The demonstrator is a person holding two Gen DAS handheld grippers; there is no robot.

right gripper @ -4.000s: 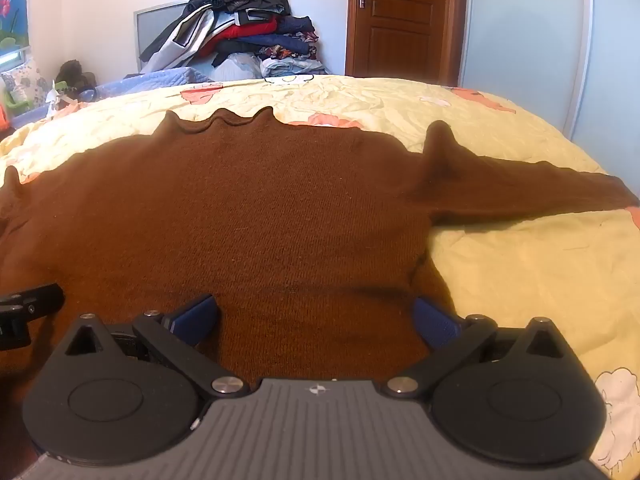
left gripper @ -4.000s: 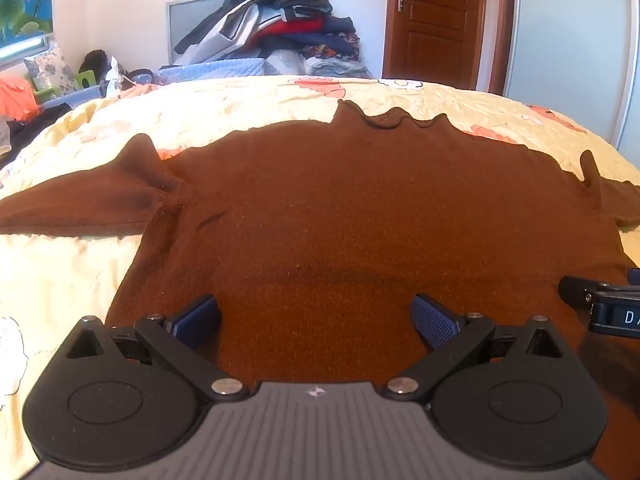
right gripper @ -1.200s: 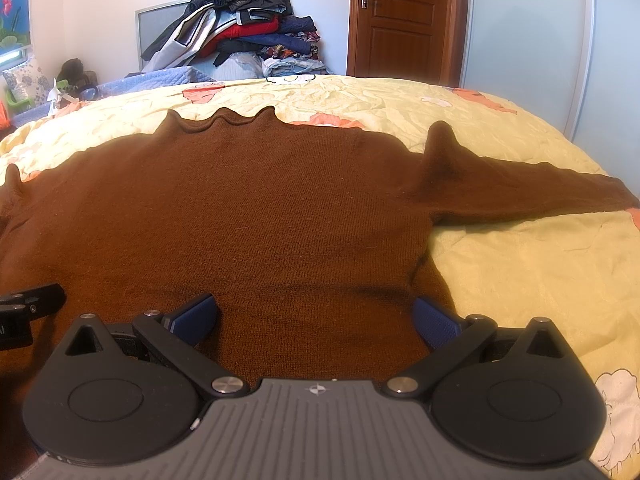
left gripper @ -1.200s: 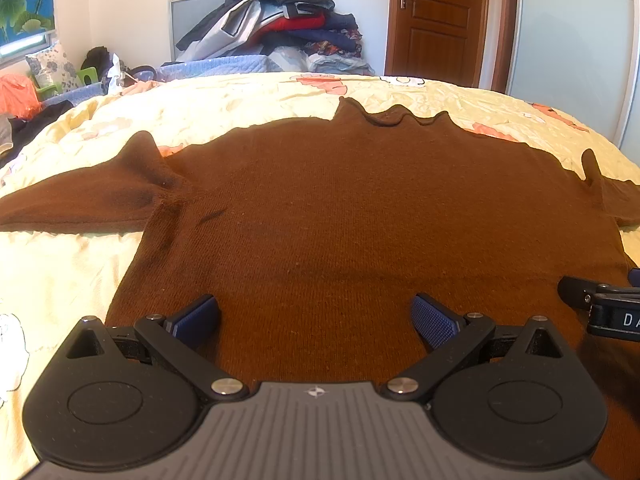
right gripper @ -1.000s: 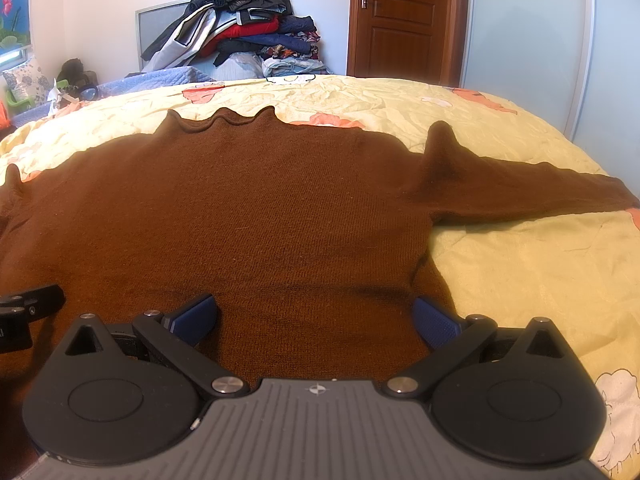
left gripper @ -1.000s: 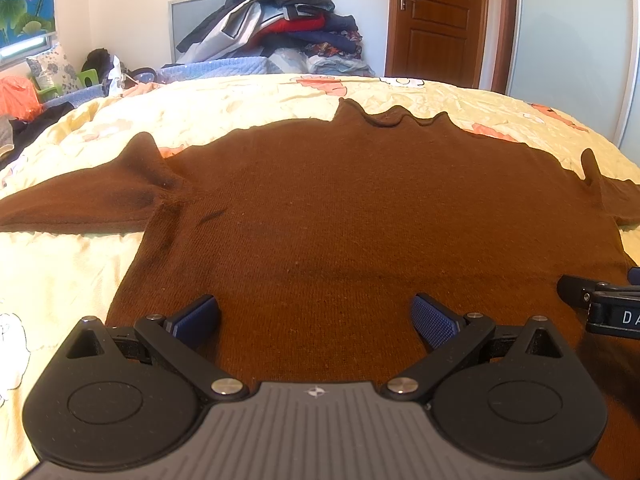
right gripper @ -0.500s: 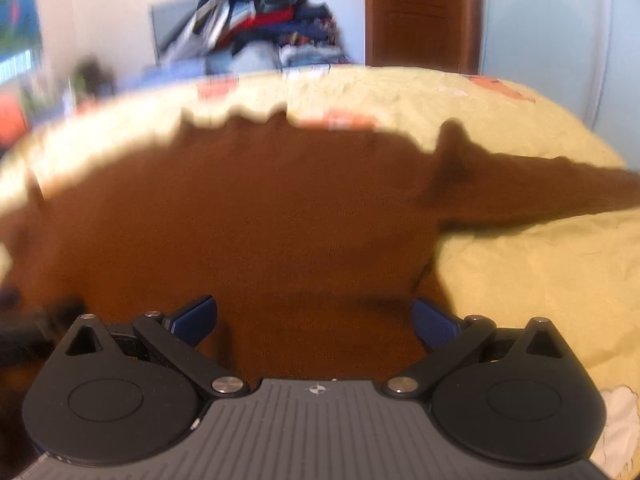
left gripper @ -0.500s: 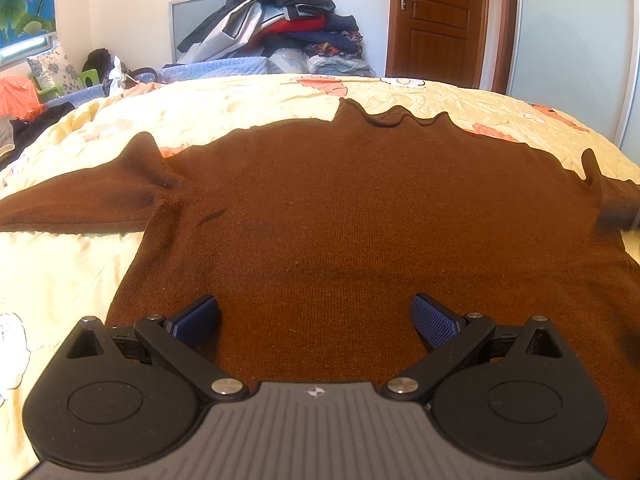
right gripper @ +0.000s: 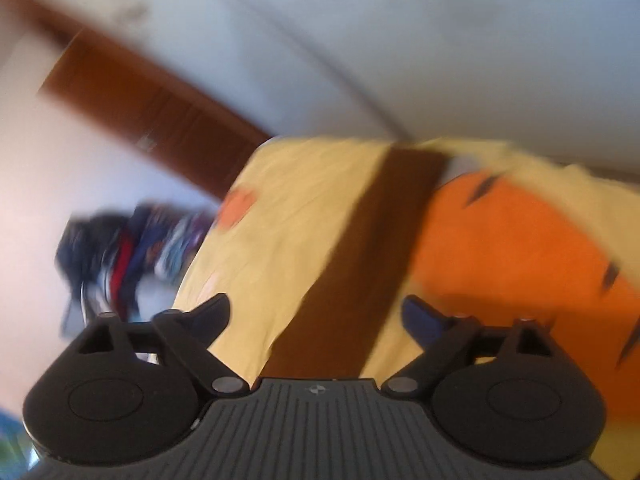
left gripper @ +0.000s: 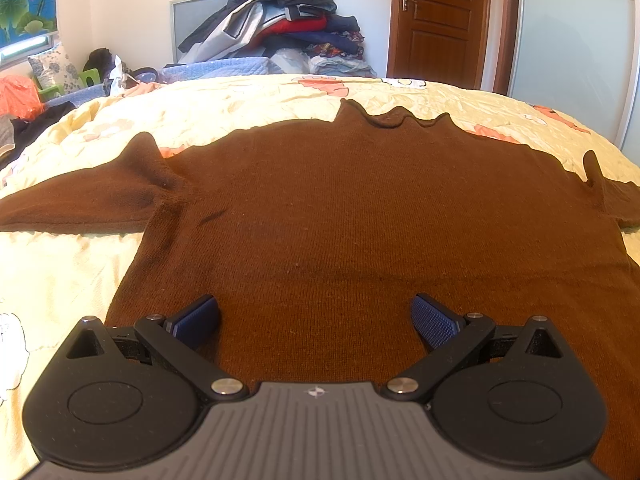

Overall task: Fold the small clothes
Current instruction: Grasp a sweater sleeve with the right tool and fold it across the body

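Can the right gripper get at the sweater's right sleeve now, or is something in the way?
Probably yes. The right gripper is closing, not yet shut, and the sleeve runs straight between its fingers across the yellow bedspread. Nothing lies on the sleeve, though the view is blurred.

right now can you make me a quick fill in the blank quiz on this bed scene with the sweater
1. The sweater spread flat on the bed is ____ in colour.
2. The bedspread under it is mostly ____.
3. Behind the bed, beside the pile of clothes, stands a wooden ____.
4. In the right wrist view, the strip of brown cloth running between the open jaws of the right gripper is the sweater's ____.

Missing words: brown; yellow; door; sleeve
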